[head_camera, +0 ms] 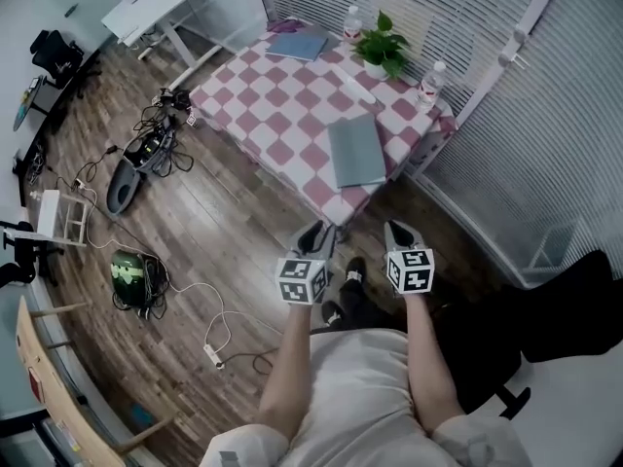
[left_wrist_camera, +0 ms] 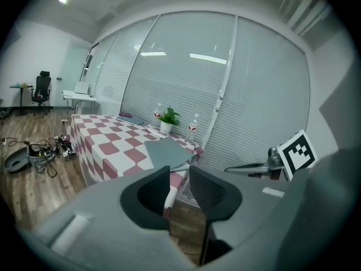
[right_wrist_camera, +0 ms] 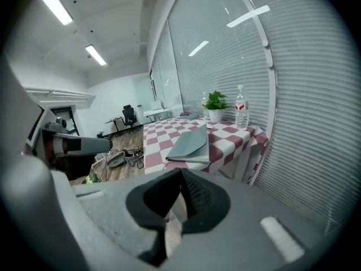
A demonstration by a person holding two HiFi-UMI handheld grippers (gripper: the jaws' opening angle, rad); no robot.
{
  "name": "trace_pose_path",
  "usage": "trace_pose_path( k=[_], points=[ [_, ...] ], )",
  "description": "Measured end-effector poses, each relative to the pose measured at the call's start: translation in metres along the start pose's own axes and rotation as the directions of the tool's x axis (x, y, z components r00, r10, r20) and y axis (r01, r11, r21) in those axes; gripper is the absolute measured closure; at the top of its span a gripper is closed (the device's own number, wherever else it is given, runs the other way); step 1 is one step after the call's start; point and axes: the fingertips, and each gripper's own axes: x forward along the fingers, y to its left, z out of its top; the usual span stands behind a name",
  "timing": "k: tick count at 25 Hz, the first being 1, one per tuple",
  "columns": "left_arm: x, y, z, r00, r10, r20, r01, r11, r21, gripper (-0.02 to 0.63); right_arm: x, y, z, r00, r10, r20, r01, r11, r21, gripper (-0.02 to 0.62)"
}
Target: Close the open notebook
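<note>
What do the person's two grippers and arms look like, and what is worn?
The left gripper and right gripper are alike: grey moulded bodies, each bearing a white cube with black square markers. Their jaws carry black ribbed pads. The person wears a pale short-sleeved top; the forearms are bare.

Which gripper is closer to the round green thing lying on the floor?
Left. The left gripper is on the side toward the green thing, which lies on the floor off to its left. The right gripper is beyond it, farther away.
</note>
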Motion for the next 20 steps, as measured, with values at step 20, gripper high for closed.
trace_pose_path(
  k=[20],
  points=[
    [-0.085, -0.012, -0.015, 0.996, 0.020, 0.082, -0.019, 1.000, -0.011, 0.502, -0.065, 0.048, -0.026, 0.996, -0.023, 0.091, 0.019, 0.999, 0.034, 0.594]
  ],
)
